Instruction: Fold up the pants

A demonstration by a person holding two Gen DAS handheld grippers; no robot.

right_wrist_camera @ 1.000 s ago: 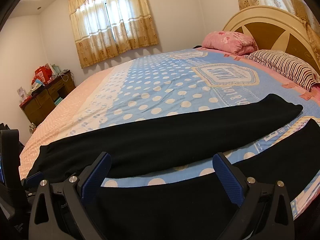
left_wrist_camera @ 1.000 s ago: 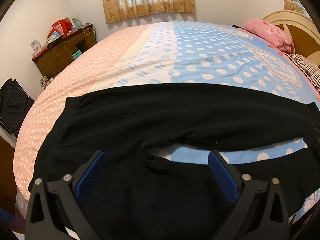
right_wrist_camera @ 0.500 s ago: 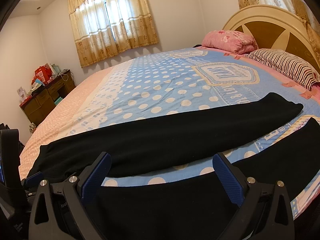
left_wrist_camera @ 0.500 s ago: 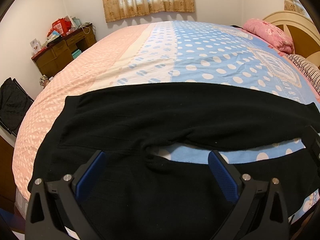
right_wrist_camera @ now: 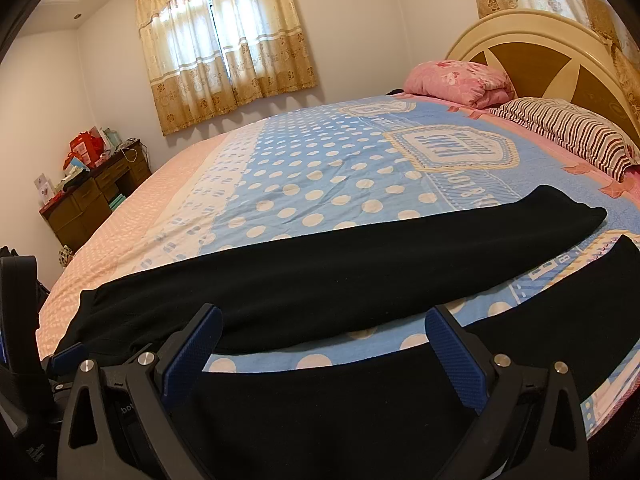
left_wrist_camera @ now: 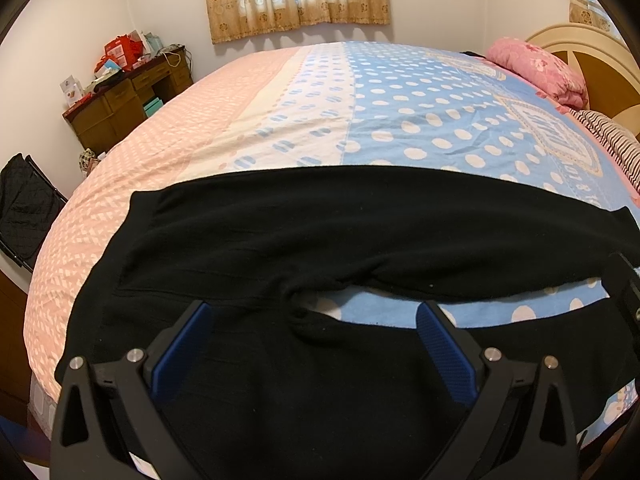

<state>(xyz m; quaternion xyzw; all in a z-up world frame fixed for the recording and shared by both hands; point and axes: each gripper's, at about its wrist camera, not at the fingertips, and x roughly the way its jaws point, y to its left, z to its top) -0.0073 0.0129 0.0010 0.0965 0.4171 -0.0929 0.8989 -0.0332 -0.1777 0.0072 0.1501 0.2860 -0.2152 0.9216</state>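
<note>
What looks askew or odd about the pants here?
Nothing is damaged. The black pants lie flat on the bedspread, legs parted by a gap, with slight bunching at the crotch. Both tongs are open.

Bedspread crest, at 1 o'clock: inverted lettering, illegible; right gripper body: partial "bot".

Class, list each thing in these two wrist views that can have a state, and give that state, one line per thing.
Black fleece pants: unfolded, spread flat across the bed, legs apart.
Left tool: open, above the crotch, holding nothing.
Right tool: open, above the near leg, holding nothing.
Beige patterned curtains: drawn shut.
Pink floral quilt: bundled at the headboard.
</note>
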